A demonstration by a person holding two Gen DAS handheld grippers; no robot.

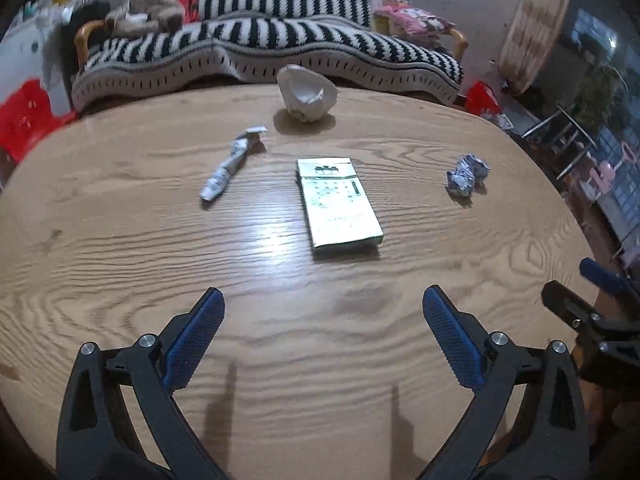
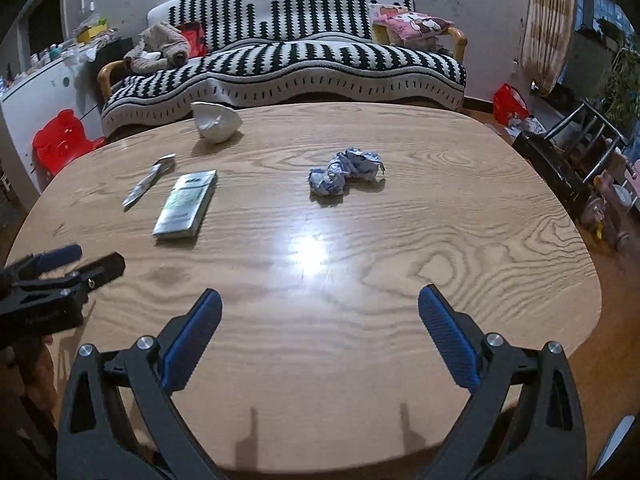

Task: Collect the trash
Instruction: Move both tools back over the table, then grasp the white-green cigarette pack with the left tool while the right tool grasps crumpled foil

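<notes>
On the oval wooden table [image 1: 120, 264] lie a flat green-white carton [image 1: 338, 202], a squeezed tube [image 1: 230, 166], a crumpled blue-white wrapper [image 1: 466, 174] and a white crumpled paper bowl [image 1: 306, 94] at the far edge. My left gripper [image 1: 322, 300] is open and empty, short of the carton. In the right wrist view my right gripper [image 2: 320, 300] is open and empty, well short of the wrapper [image 2: 346, 170]; the carton [image 2: 186, 204], tube [image 2: 148, 184] and bowl [image 2: 216, 122] lie to its left. The left gripper [image 2: 80, 262] shows at the left edge.
A black-and-white striped sofa [image 2: 280, 52] stands behind the table. A red plastic stool [image 2: 60, 144] is at the left, a red bag [image 2: 508, 104] and dark metal chairs [image 2: 568, 152] at the right. The right gripper's tip [image 1: 580, 292] shows at the right edge.
</notes>
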